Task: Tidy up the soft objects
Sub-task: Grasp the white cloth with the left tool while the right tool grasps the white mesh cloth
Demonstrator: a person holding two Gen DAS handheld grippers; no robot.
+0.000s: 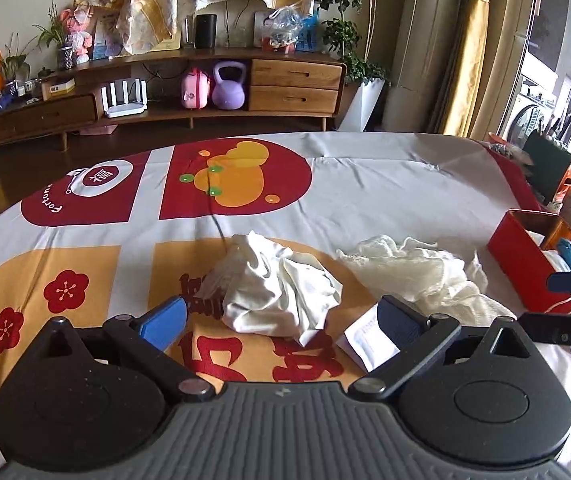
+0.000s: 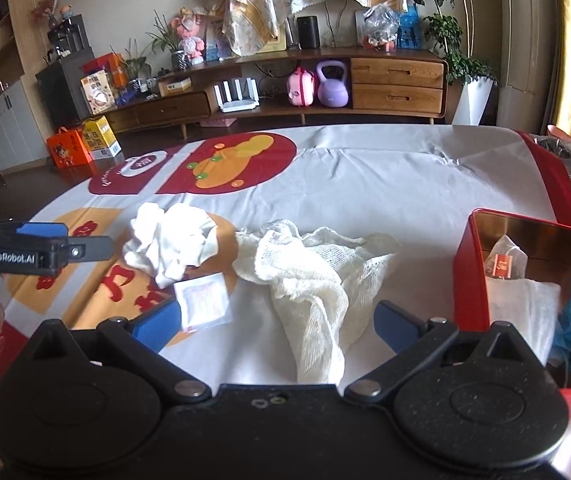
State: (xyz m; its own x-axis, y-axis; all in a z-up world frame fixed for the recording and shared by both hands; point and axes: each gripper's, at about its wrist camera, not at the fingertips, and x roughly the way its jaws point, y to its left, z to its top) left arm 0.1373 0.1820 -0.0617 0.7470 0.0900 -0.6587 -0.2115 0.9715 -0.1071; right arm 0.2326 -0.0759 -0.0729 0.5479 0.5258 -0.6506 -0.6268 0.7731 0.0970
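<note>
A crumpled white cloth (image 1: pixel 281 288) lies on the table just ahead of my open, empty left gripper (image 1: pixel 281 322). It also shows in the right wrist view (image 2: pixel 173 240). A cream gauze cloth (image 1: pixel 417 268) lies to its right; in the right wrist view it (image 2: pixel 317 280) lies between the fingers of my open, empty right gripper (image 2: pixel 279 326). A small white sachet (image 1: pixel 367 340) lies flat by the left gripper's right finger, and shows in the right wrist view (image 2: pixel 203 298). A red tin box (image 2: pixel 465 264) at the right holds a white cloth, a blue cloth and a packet.
The table wears a printed tablecloth (image 1: pixel 365 184) in white, red and orange. The left gripper (image 2: pixel 37 248) shows at the left edge of the right wrist view. A wooden TV cabinet (image 1: pixel 205 92) stands beyond the table. Chairs and clutter stand at the right (image 1: pixel 557 176).
</note>
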